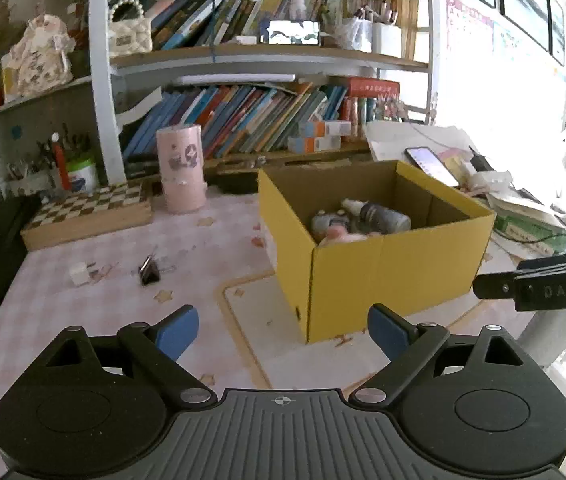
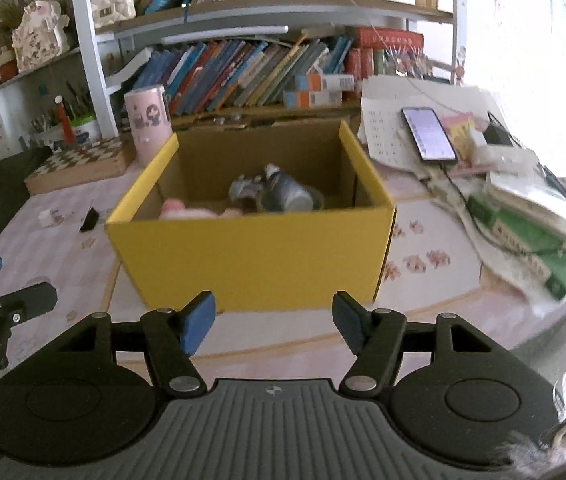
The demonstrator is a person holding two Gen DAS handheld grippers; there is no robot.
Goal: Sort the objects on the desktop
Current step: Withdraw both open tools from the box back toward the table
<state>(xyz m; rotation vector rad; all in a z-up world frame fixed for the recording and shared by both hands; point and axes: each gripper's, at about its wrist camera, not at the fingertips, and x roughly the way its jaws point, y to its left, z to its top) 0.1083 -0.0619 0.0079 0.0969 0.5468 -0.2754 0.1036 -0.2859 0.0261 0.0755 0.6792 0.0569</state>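
Yellow cardboard box [image 2: 251, 256] sits open on the surface [image 2: 431, 240], holding a dark grey bottle [image 2: 285, 194] on its side, a grey toy [image 2: 245, 188] and something pink [image 2: 187, 210]. Black binder clip [image 1: 149, 272] and small white block [image 1: 80, 273] lie on the surface left of the box. Left gripper [image 1: 283, 330] and right gripper [image 2: 274, 322]: fingers spread, empty.
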